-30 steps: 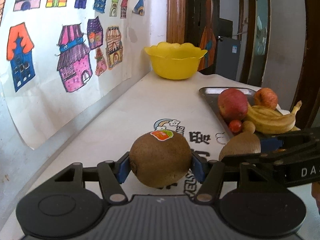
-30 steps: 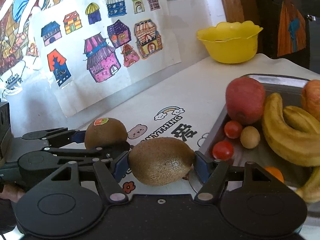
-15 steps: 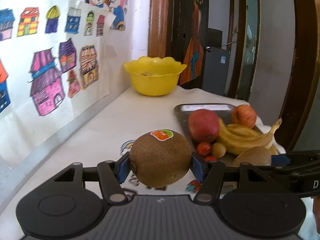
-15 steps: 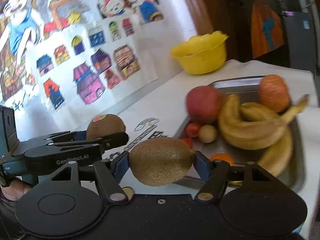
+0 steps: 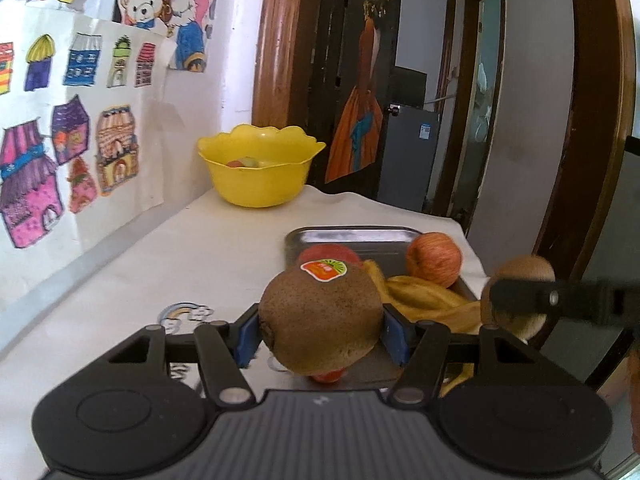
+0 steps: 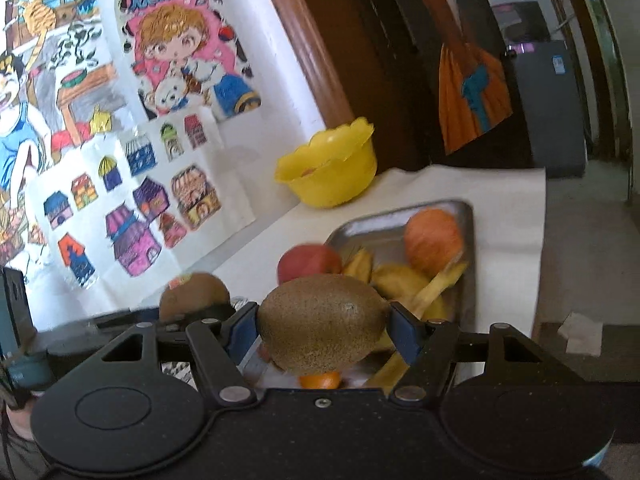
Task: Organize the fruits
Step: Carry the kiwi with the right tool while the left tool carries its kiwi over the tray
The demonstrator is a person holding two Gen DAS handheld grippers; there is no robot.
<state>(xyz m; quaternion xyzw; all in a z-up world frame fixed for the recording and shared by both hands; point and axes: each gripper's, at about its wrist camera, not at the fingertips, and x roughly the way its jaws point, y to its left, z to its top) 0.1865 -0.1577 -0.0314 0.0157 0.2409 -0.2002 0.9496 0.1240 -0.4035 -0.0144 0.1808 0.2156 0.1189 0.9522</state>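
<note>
White-clothed worktop (image 5: 168,264) carries a steel tray (image 6: 466,236) and, further back by the wall, a yellow bowl (image 5: 260,178) with some fruit already in it. Tray holds two apples (image 6: 434,240), bananas (image 5: 424,300) and cherry tomatoes.

Both tools are loaded and airborne above the tray's near end: left tool (image 5: 320,334) clamped on the stickered kiwi (image 5: 320,320), right tool (image 6: 322,334) clamped on the plain kiwi (image 6: 322,324).

Step looks like transport. Next: carry forward, probably to the bowl, one at a time. Obstacles: the tools sit close side by side, and the apples and bananas lie under the path.
</note>
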